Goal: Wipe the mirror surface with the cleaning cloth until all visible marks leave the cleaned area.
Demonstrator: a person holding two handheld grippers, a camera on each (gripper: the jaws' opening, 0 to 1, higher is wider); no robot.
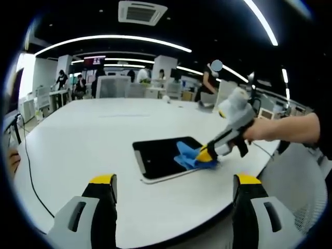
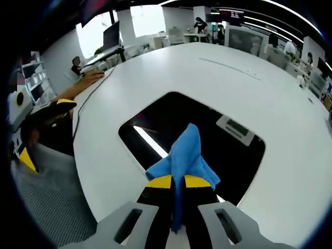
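1. In the right gripper view, the right gripper (image 2: 177, 182) rises from the bottom with its two yellow-tipped jaws pressed close together on a blue cleaning cloth (image 2: 188, 155). The cloth is pinched between them and fans out ahead of the tips.
2. The free part of the cloth lies on the mirror (image 2: 228, 150), a dark rounded rectangle lying flat on the white table (image 2: 270, 93). The cloth covers a part of the mirror's near half. The glass reflects a ceiling light strip and a ceiling vent.
3. In the left gripper view, the left gripper (image 1: 174, 182) stands with its jaws wide apart and nothing between them. It is held over the near edge of the table (image 1: 93, 135), well apart from the mirror (image 1: 158, 155).
4. Further in this view, the mirror lies near the table's right side. The right gripper (image 1: 205, 154) comes in from the right, held by a hand (image 1: 254, 130), and its tip presses the cloth (image 1: 189, 155) on the mirror's right edge.
5. A black cable (image 1: 28, 166) runs over the left part of the table.
6. Far behind the table is an open office with desks, monitors and several people (image 1: 78, 83) at them.
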